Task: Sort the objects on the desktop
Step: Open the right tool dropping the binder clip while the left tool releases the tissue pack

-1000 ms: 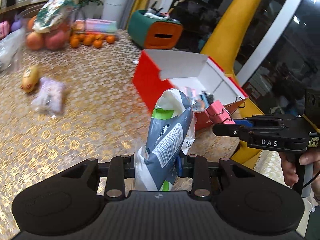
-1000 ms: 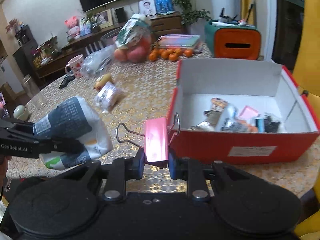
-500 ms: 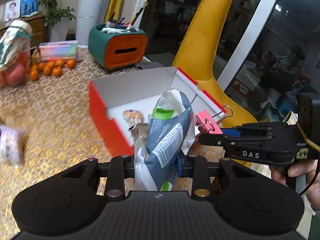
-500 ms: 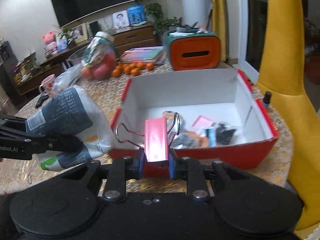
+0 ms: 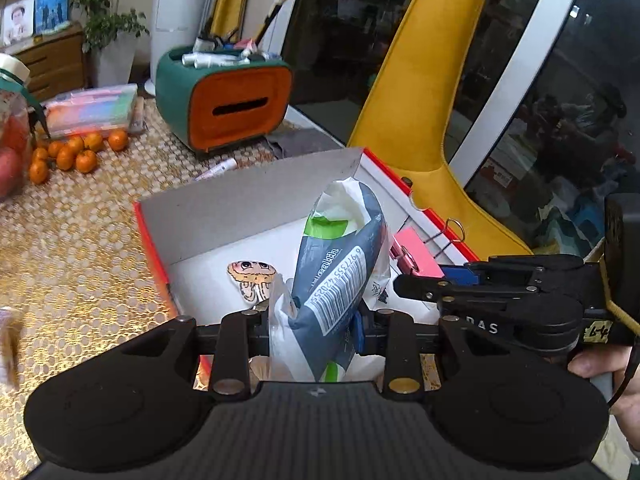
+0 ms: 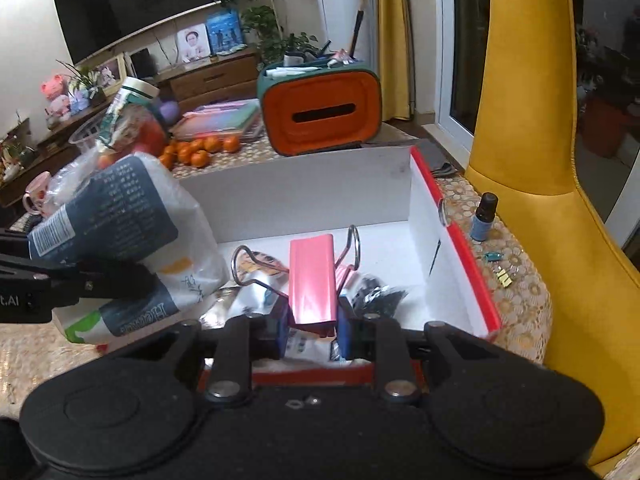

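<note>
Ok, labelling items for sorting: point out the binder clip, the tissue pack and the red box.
binder clip (image 6: 312, 280), right wrist view, pink body.
tissue pack (image 5: 340, 276), left wrist view, barcode panel.
red box (image 6: 472, 264), right wrist view, right wall.

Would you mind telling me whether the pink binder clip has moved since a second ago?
Yes. The pink binder clip, gripped by the right gripper, has travelled from outside the red box front wall to above its interior.

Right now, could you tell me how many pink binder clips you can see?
1: the pink binder clip is gripped in the right gripper, above the red box. Others may lie hidden among the box's contents.
</note>
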